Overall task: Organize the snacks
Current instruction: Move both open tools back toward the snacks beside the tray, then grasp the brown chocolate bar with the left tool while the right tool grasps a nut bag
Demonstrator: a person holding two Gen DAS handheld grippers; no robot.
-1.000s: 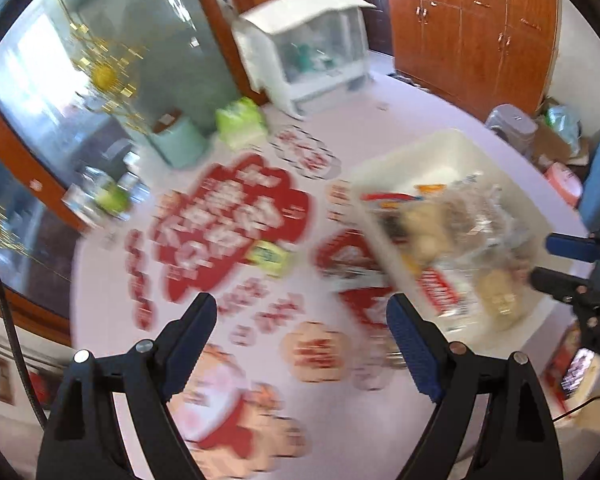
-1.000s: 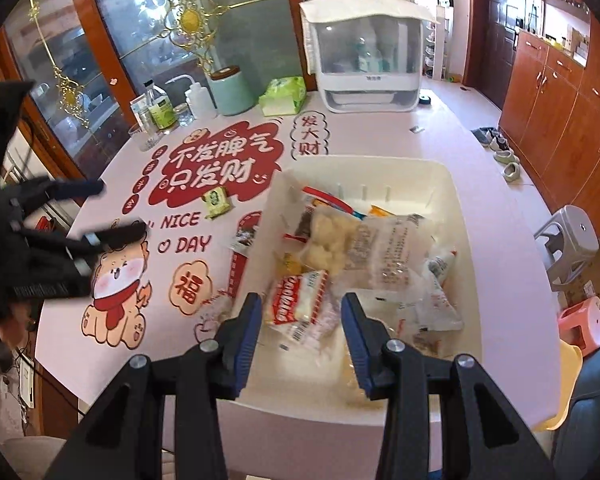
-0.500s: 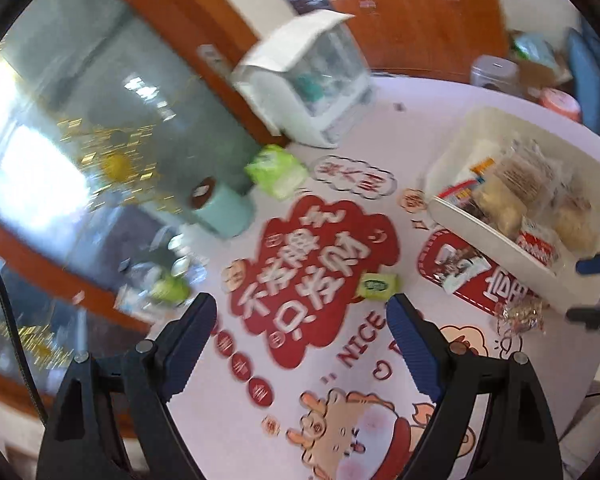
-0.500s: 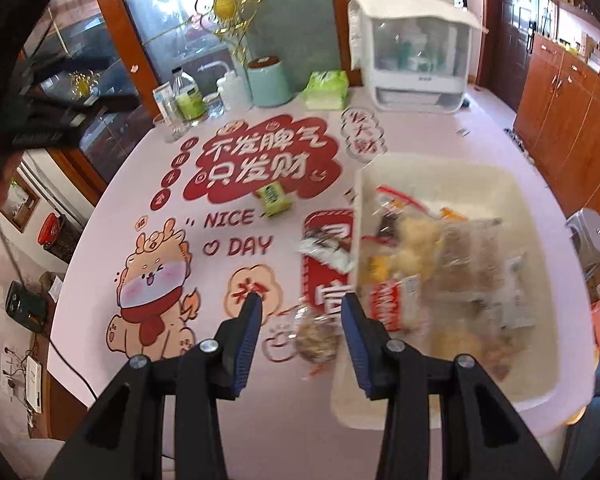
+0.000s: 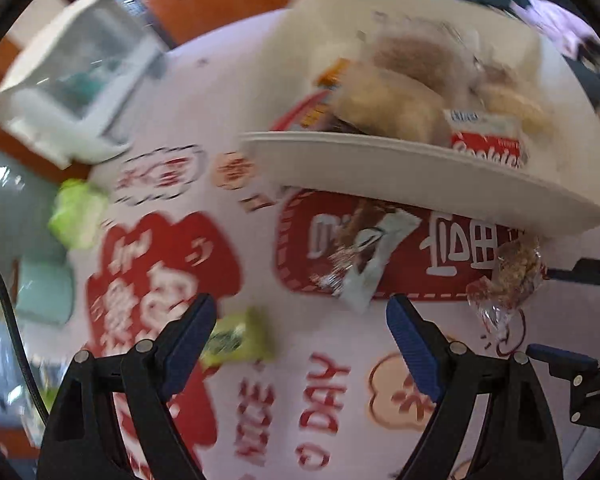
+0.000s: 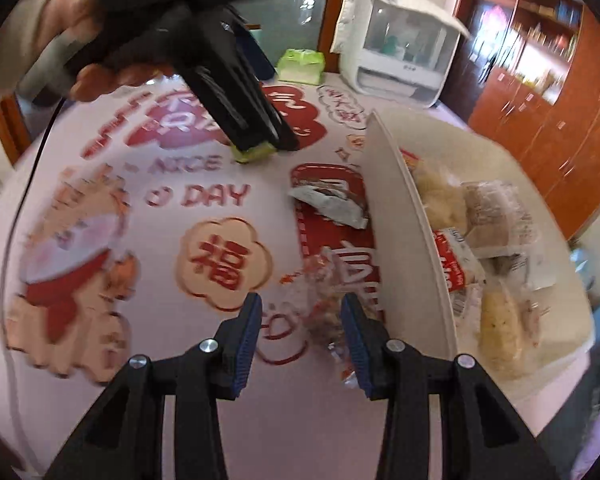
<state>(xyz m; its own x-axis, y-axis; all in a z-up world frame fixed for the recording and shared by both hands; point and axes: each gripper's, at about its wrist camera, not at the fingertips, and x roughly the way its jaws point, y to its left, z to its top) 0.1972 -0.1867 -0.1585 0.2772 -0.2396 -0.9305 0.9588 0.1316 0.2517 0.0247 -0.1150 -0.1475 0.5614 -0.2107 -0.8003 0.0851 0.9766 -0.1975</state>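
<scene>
Two grippers are coming down over the table [image 6: 204, 360] at once, each aimed at its own loose snack.

The right gripper [image 6: 300, 336] has a clear crinkly packet [image 6: 324, 300] lying right between its jaws, a little ahead of the tips. The jaws are partly open and I cannot see them pressing on the packet. The packet lies on the table just beside the side wall of the white bin [image 6: 404, 216], with its long side running away from the gripper, along that wall. It looks see-through and shiny, with brown crumbly bits inside and twisted ends.

The left gripper [image 5: 300, 336] has its jaws wide open and holds nothing. A small green packet [image 5: 236, 340] lies flat on the table close to one of its blue fingers [image 5: 188, 340], off to one side of the gap, not in the middle. So I think this hand must slide sideways a bit first.

A silver and brown wrapper [image 5: 364, 256] lies farther on, near the bin, which is already heaped with soft puffy bags.
</scene>
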